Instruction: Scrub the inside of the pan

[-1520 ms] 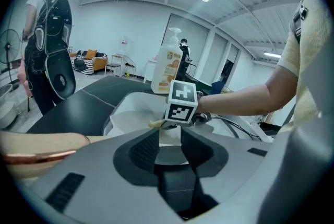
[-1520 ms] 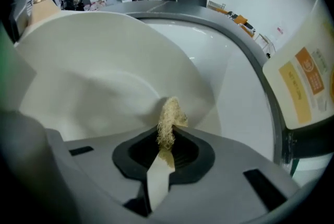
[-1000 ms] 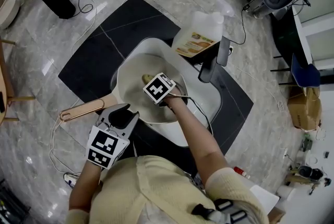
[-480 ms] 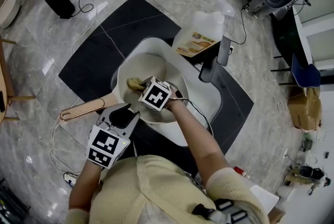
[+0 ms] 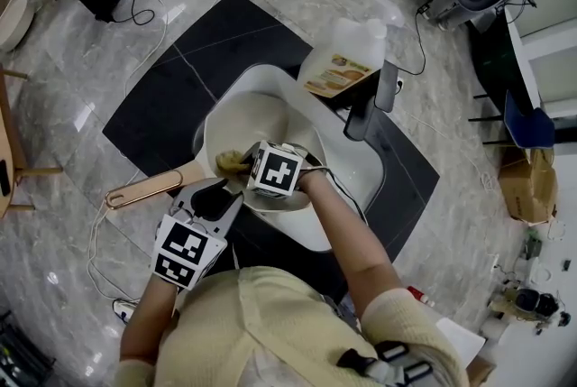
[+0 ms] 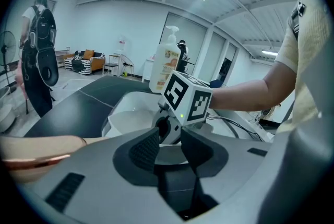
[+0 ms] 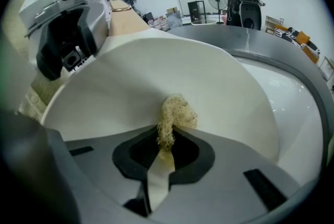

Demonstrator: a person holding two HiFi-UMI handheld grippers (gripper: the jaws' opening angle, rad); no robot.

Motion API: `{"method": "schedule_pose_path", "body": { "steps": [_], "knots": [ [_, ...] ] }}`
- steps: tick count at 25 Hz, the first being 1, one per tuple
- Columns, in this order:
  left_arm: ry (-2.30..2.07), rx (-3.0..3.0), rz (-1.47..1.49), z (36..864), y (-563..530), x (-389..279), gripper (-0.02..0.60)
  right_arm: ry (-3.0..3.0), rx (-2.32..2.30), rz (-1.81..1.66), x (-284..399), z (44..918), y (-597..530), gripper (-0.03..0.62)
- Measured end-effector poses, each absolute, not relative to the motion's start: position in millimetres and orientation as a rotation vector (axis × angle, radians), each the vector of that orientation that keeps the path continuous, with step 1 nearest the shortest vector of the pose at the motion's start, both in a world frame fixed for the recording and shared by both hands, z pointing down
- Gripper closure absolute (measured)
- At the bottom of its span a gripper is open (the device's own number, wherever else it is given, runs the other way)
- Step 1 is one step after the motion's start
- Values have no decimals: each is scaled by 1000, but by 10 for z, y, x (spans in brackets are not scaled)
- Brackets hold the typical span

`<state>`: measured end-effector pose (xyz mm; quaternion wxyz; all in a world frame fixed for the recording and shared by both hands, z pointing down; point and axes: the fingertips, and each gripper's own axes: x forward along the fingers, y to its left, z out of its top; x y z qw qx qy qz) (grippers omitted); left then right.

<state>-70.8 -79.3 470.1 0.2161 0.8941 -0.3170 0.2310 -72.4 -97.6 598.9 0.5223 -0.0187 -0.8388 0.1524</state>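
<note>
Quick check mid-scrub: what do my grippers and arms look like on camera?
The left gripper and right gripper both have light grey bodies with black jaw pads. Each carries a white cube printed with black square markers. The person wears a pale yellow short-sleeved top.

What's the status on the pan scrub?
Left hand-held gripper shut on pan rim. Right hand-held gripper shut on scrub pad, pad against pan's inner wall. Nothing in the way.

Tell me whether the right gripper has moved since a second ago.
Yes: the right gripper slid down-left, away from the soap bottle, toward the pan handle.
</note>
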Motion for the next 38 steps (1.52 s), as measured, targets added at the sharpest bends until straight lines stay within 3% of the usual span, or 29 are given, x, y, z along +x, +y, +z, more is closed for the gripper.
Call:
{"method": "schedule_pose_path", "body": {
  "steps": [20, 38],
  "knots": [
    [-873, 2477, 646, 4708, -794, -708, 449, -1681, -442, 537, -122, 5855, -358, 539],
    [-875, 2475, 639, 4709, -803, -706, 449, -1378, -85, 444, 546, 6309, -844, 539]
  ]
}}
